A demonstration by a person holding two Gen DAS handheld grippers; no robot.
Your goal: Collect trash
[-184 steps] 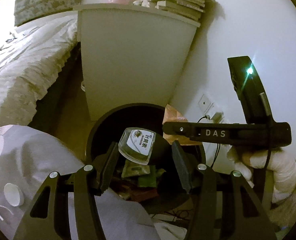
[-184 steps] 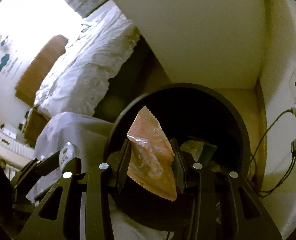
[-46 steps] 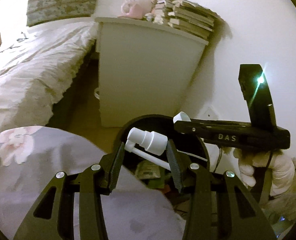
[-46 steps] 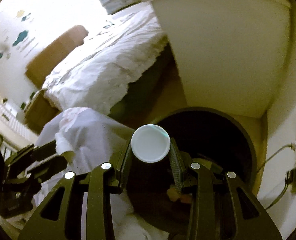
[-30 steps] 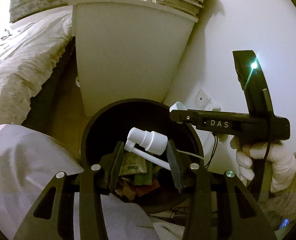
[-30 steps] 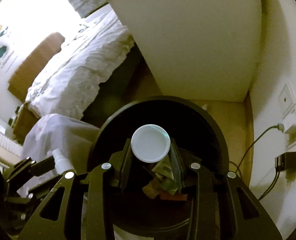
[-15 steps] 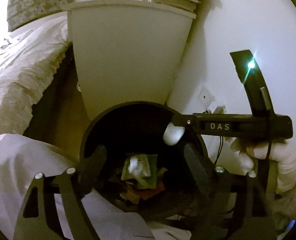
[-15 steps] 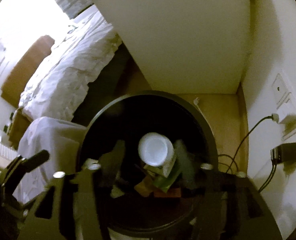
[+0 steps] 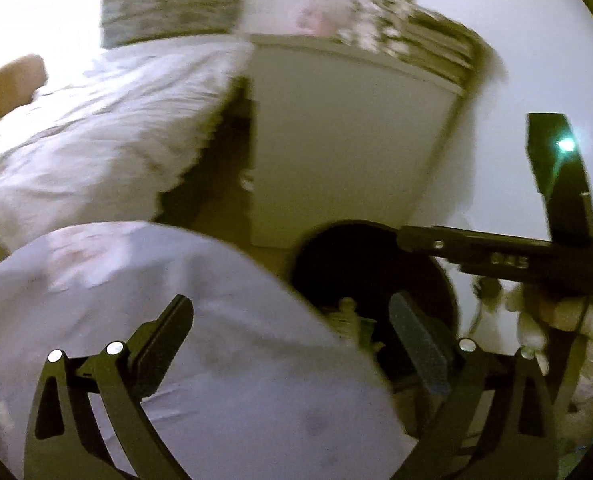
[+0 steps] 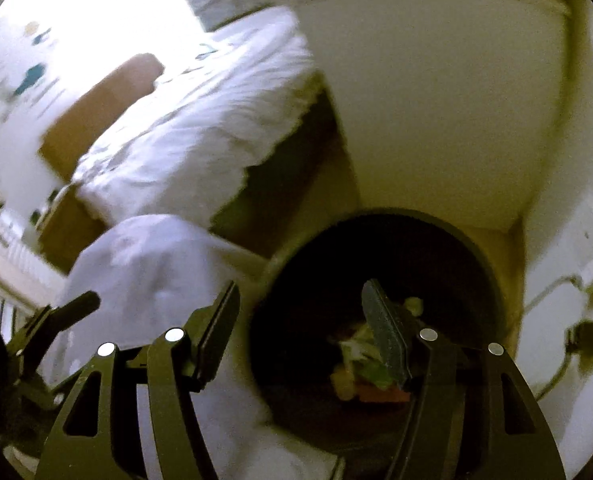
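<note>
Left gripper (image 9: 292, 324) opening, empty, round bin (image 10: 376, 240) upright, trash (image 10: 360, 368) orientation blurred

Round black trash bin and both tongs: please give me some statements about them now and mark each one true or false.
1. The round black trash bin is empty. False: mixed wrappers lie at its bottom.
2. The left tongs hold nothing. True: the jaws are opening with nothing gripped between them.
3. The right tongs grip a white cap. False: the jaws are opening with nothing between them.
4. The bin stands on the floor beside a white bedside cabinet. True.
5. Books are stacked on the floor. False: the stack of books sits on the cabinet.
</note>
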